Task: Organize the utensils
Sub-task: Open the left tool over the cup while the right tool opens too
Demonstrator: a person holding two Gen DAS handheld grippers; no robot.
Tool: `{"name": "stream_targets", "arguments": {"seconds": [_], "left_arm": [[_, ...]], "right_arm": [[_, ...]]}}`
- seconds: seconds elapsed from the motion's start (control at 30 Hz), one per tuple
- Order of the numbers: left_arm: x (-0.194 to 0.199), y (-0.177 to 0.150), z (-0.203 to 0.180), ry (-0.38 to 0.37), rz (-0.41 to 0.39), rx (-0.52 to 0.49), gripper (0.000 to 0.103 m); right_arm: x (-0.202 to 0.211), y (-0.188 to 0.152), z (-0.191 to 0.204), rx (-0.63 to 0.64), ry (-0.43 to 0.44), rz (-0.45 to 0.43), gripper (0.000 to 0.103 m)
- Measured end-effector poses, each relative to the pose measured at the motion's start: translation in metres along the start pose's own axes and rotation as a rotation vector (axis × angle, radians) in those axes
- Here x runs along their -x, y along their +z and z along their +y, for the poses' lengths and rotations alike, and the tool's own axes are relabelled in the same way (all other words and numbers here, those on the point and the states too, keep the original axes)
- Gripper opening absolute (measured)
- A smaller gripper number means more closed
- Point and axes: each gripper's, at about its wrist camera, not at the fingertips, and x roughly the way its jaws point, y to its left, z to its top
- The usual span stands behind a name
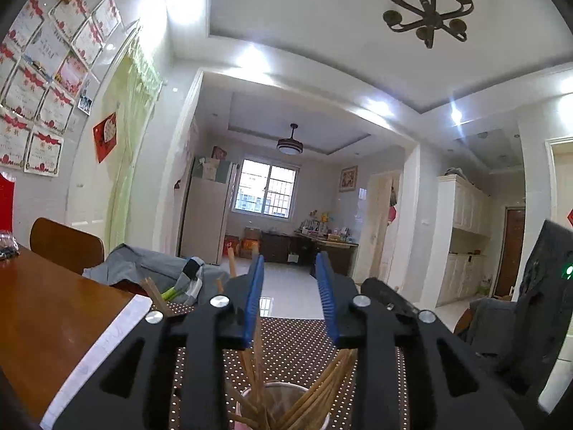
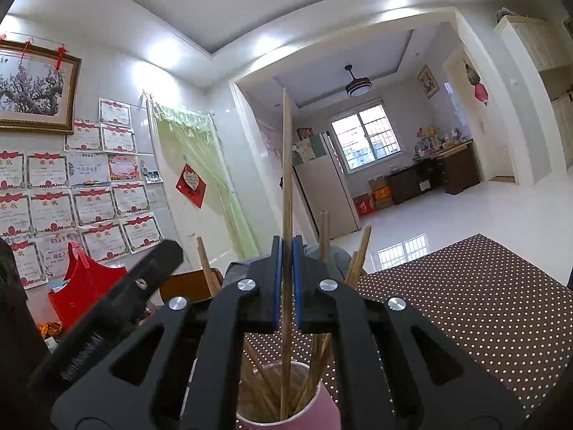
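Right wrist view: we see the right gripper point(image 2: 286, 247) with its blue pads drawn nearly together on a single chopstick point(image 2: 286, 165), which stands upright with its lower end down inside the pink cup point(image 2: 324, 406). The cup is our landmark: it sits on the dotted brown mat point(image 2: 465, 304), directly below the claw, and several more chopsticks point(image 2: 360, 254) lean against its rim. We judge the stick light, stiff and smooth, so it could slip or swivel between the pads; gripping near its middle, as here, should keep it steady, and a gentle squeeze is enough.

In the left wrist view, the left gripper point(image 1: 290, 268) hangs above the same cup point(image 1: 247, 403) with its fingers spread wide, holding nothing. One stick point(image 1: 256, 344) rising from the cup passes just beside its left pad; whether they touch we cannot tell. The wooden table point(image 1: 53, 308) lies left of the cup.
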Motion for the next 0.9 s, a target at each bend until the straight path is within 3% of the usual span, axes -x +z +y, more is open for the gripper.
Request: {"name": "stream_targets", "arguments": {"seconds": [0.33, 0.57, 0.73, 0.9], "left_arm": [[0.028, 0.019, -0.001, 0.021, 0.038, -0.034, 0.048], [0.038, 0.023, 0.014, 0.097, 0.112, -0.029, 0.048], [0.027, 0.02, 0.022, 0.115, 0.179, -0.008, 0.048], [0.022, 0.013, 0.021, 0.12, 0.194, -0.033, 0.048]], "right_arm": [[0.012, 0.0, 0.002, 0.009, 0.0, 0.005, 0.006], [0.019, -0.003, 0.015, 0.072, 0.011, 0.001, 0.006], [0.019, -0.009, 0.035, 0.179, 0.014, 0.006, 0.006], [0.015, -0.014, 0.043, 0.229, 0.024, 0.031, 0.006]]}}
